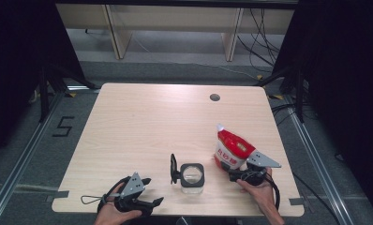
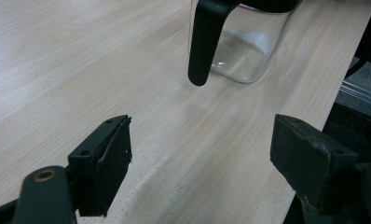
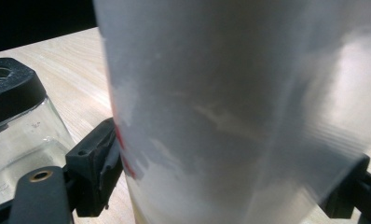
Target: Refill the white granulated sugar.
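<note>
Sugar-type pouch [image 1: 231, 151], red and white with a spout at its top, is standing near the right front edge of the table [image 1: 142, 122], and the right gripper [image 1: 241, 174] is closing its 2 jaws around the pouch's lower body. In the right gripper view the pouch's pale, translucent side [image 3: 249, 116] is sitting between the jaws, pressed on both flanks, so the grip appears made. Just left of the pouch, a square glass jar [image 1: 192, 177] with a black collar is waiting with its hinged lid [image 1: 174, 168] swung up and open; the jar looks empty. Farther left, at the near edge, the left gripper [image 1: 149, 194] is resting low in the person's hand, its jaws spread wide and holding nothing, and the left gripper view is looking along them toward the jar [image 2: 244, 46] and its hanging lid [image 2: 203, 42].

Judging by the layout, the pickup step is in hand, ahead of a pour. The next move is likely calling for lifting the pouch, carrying it left over the jar's mouth and tilting the spout down, while the free gripper steadies the jar.
</note>
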`<state>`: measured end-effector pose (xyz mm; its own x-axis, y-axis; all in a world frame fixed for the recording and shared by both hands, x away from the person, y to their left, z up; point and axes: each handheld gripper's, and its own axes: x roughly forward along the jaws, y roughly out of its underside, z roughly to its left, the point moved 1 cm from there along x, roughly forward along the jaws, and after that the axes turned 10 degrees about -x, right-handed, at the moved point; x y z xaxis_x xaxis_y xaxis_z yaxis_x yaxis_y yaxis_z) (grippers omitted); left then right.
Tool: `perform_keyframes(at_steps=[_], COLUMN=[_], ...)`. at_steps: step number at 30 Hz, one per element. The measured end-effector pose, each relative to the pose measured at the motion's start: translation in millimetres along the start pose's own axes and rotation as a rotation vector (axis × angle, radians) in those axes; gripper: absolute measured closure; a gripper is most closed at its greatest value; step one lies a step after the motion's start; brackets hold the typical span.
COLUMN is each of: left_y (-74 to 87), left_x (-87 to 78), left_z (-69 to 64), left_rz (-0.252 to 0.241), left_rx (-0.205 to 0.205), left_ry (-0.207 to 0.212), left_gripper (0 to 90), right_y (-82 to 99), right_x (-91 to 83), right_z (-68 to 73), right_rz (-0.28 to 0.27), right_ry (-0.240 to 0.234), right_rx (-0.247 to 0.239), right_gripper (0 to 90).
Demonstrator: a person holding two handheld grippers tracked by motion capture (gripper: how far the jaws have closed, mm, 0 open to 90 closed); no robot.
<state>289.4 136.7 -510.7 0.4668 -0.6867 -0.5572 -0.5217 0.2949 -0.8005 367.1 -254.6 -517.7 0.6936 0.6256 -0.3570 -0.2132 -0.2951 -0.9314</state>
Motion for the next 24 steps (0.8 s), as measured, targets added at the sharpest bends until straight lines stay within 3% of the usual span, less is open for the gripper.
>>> perform_keyframes(at_steps=[2, 3, 4, 5, 7, 10, 12, 13, 14, 16, 17, 21, 22, 23, 24], left_y=[0.0, 0.0, -0.1, 0.2, 0.1, -0.2, -0.8, -0.8, -0.7, -0.8, -0.8, -0.9, -1.0, -1.1, -0.4], left_x=[-0.1, -0.1, 0.0, 0.0, -0.3, 0.3, 0.2, 0.1, 0.0, -0.6, -0.4, -0.4, -0.6, -1.0, -1.0], left_z=[0.0, -0.1, 0.2, -0.5, 0.4, -0.1, 0.8, 0.8, 0.6, 1.0, 0.9, 0.9, 0.8, 1.0, -0.4], left_rz=[0.002, 0.002, 0.005, 0.006, 0.018, 0.004, 0.002, 0.002, 0.002, 0.008, 0.007, 0.007, 0.013, 0.015, 0.012], left_rx=[0.001, 0.001, 0.006, -0.002, 0.011, 0.007, 0.020, 0.021, 0.021, 0.031, 0.029, 0.029, 0.030, 0.034, 0.009], left_ry=[-0.003, -0.003, 0.000, -0.004, -0.003, 0.003, 0.004, 0.004, 0.004, 0.004, 0.003, 0.005, 0.002, -0.002, -0.002], left_gripper=[20.0, 20.0, 20.0, 20.0, 20.0, 20.0, 20.0, 20.0, 20.0, 20.0, 20.0, 20.0, 20.0, 20.0, 20.0], right_y=[-0.5, -1.0, -0.6, -0.3, -0.8, -1.2, -1.4, -1.1, -2.4, -2.5, -2.3, -3.3, -3.6, -4.0, -4.0], right_x=[2.2, 2.8, 3.8, 4.2, 2.2, 3.2, 7.9, 6.0, 5.0, 7.7, 7.0, 9.8, 9.7, 10.5, 12.1], right_z=[0.0, -3.7, -2.4, -4.9, -0.5, -1.2, -4.6, -2.2, 0.3, 1.8, 0.5, 2.5, 2.5, 1.3, 4.2], right_rz=[-0.023, -0.035, -0.036, -0.019, -0.004, -0.005, -0.020, 0.010, 0.016, 0.001, 0.030, 0.012, 0.019, 0.030, 0.039], right_ry=[0.000, 0.009, -0.011, -0.020, -0.019, -0.023, -0.029, -0.009, -0.023, -0.016, -0.009, -0.006, -0.009, 0.002, 0.019], right_rx=[0.000, -0.050, -0.027, -0.049, 0.022, 0.019, -0.035, -0.007, 0.022, 0.035, 0.020, 0.030, 0.018, -0.023, -0.008], right_gripper=[18.6, 19.2, 20.2, 21.0, 21.2, 21.2, 21.2, 21.2, 21.2, 20.7, 20.5, 21.3, 21.6, 21.0, 21.2])
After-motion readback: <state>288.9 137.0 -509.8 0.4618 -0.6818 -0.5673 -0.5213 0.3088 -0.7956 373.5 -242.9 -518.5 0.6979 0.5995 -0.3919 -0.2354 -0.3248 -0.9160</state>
